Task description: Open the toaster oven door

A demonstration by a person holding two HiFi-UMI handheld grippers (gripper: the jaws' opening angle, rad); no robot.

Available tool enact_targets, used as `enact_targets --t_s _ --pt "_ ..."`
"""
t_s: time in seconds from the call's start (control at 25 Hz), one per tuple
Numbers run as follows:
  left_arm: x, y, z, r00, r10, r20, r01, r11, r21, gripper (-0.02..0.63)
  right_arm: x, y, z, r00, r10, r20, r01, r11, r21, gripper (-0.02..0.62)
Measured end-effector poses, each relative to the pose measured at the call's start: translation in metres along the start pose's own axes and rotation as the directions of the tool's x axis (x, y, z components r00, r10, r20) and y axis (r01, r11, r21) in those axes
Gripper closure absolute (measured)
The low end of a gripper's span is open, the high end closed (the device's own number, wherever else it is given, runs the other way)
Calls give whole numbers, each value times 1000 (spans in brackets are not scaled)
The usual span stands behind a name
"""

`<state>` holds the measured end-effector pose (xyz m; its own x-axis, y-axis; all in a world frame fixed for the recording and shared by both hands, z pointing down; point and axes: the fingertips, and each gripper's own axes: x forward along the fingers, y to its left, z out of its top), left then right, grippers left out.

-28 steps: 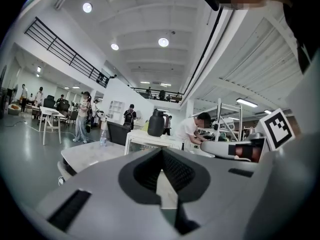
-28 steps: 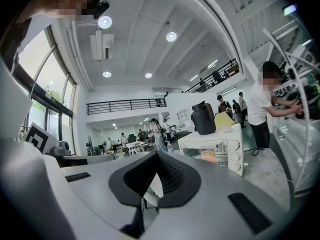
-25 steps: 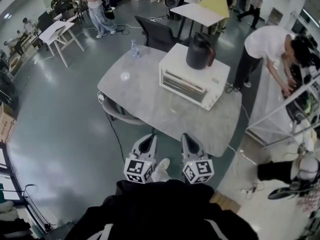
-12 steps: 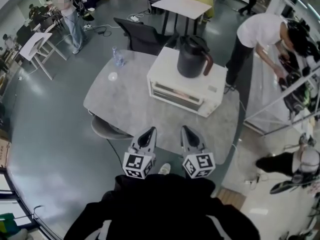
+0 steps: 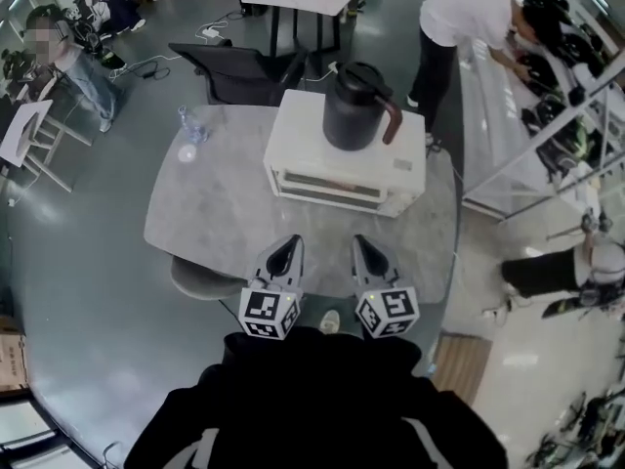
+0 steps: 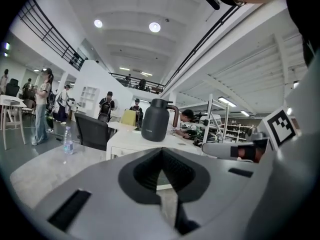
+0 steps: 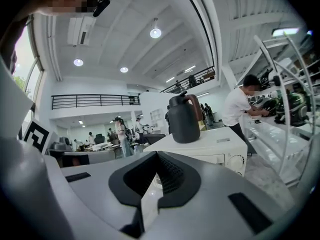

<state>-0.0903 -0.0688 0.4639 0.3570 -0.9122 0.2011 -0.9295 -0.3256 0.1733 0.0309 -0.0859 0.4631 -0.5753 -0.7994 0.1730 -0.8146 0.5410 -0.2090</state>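
Observation:
A white toaster oven [image 5: 344,156] stands on the grey table [image 5: 220,213], its glass door [image 5: 325,186] shut and facing me. A black jug [image 5: 354,106] sits on top of it. Both grippers hang in front of my body, short of the table's near edge and apart from the oven. The left gripper [image 5: 286,250] and the right gripper [image 5: 367,249] are each shut on nothing. The left gripper view shows the oven [image 6: 125,145] and jug [image 6: 155,120] past its shut tips [image 6: 161,155]. In the right gripper view the oven [image 7: 220,151] lies beyond the tips [image 7: 157,159].
A water bottle [image 5: 187,120] and a small white lid [image 5: 187,152] sit at the table's far left. A black chair [image 5: 239,71] stands behind the table, a round stool [image 5: 200,279] under its near left edge. A person in white [image 5: 464,18] leans over a metal rack [image 5: 547,115] on the right.
I have moved closer to the table, so the oven now sits more squarely ahead. Both grippers have kept their place before my body and stayed shut.

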Motion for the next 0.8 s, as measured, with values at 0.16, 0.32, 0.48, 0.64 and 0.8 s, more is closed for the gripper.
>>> enact_targets --t_s 0.16,0.32,0.48,0.64,0.8 --pt "18 20 9 999 -44 -33 44 999 25 603 17 -9 -1 996 -89 -10 90 995 31 592" --pt "41 40 12 996 -55 -65 58 998 39 603 36 -26 -1 987 -160 -19 161 986 47 592" --pt "64 53 14 994 -69 -80 73 997 40 603 52 -42 1 979 -204 -27 205 977 56 592" --pt "88 62 13 991 -78 -105 81 996 30 603 65 -55 1 971 -235 -42 238 970 56 592" --pt "111 72 6 987 -71 -141 74 997 18 603 78 -72 -1 961 -268 -66 272 961 58 592"
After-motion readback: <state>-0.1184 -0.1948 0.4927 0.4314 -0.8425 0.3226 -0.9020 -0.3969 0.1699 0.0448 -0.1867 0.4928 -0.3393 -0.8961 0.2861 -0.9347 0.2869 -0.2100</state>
